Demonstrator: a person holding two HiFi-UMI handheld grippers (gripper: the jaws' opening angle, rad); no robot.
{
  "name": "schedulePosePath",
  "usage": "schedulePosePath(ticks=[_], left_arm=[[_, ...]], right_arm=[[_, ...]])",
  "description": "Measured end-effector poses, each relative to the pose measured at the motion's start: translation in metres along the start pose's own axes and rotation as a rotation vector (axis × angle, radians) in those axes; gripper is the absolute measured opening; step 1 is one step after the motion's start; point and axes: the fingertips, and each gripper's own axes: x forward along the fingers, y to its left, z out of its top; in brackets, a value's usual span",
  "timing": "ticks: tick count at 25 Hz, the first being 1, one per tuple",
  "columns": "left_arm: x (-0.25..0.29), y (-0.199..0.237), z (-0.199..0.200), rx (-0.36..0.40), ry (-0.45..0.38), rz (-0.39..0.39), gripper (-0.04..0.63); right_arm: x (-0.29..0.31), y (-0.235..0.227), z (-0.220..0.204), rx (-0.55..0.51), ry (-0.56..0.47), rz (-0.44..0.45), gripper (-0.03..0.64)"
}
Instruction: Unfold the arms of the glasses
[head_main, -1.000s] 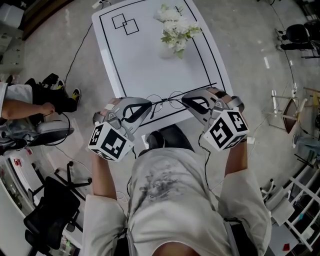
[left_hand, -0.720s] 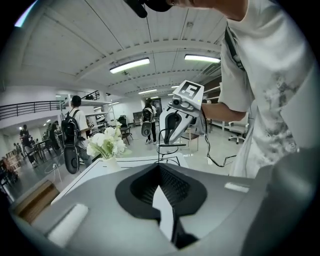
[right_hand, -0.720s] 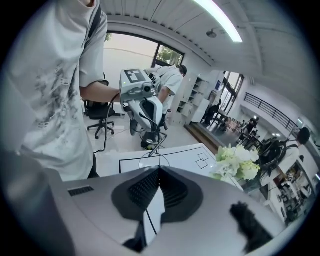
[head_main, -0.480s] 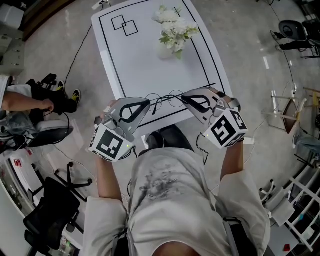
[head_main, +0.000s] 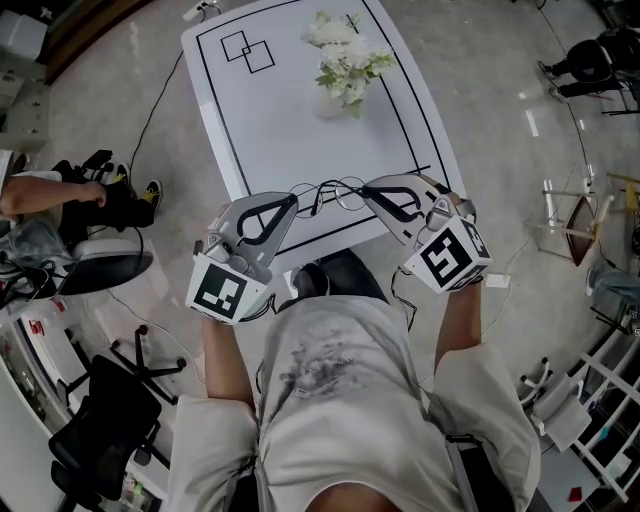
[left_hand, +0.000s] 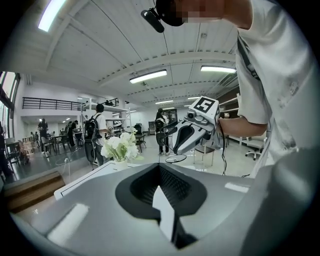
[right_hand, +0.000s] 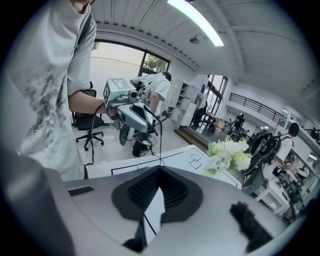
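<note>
Above the near edge of the white bench (head_main: 260, 120), the head view shows the left tool (head_main: 290, 203) and the right tool (head_main: 372, 192) raised side by side, tips turned toward each other. The glasses (head_main: 330, 193) hang in the air between them, a thin wire frame that meets each tip. Flowers (head_main: 345, 55) stand at the far end of the bench, well apart from the tools, and a seated person (head_main: 40, 190) shows at the left edge. In the left gripper view, the left tool (left_hand: 160, 167) has its jaws clenched together with no gap at the seam; whatever it pinches is too thin to make out here. One lens of the glasses (left_hand: 176, 158) floats just past its tip, below the right tool (left_hand: 175, 149), with the flowers (left_hand: 119, 146) off to the left. In the right gripper view, the right tool (right_hand: 160, 169) is clenched on the end of one arm of the glasses (right_hand: 160, 145), which runs as a thin dark line from the seam up toward the left tool (right_hand: 150, 127). The bench (right_hand: 185, 155) lies below.
</note>
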Motion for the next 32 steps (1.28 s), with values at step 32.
schedulePosePath(ticks=[32], left_arm=[[-0.013, 0.028, 0.004, -0.150, -0.109, 0.210, 0.009]], right_arm=[[0.002, -0.022, 0.018, 0.186, -0.154, -0.217, 0.017]])
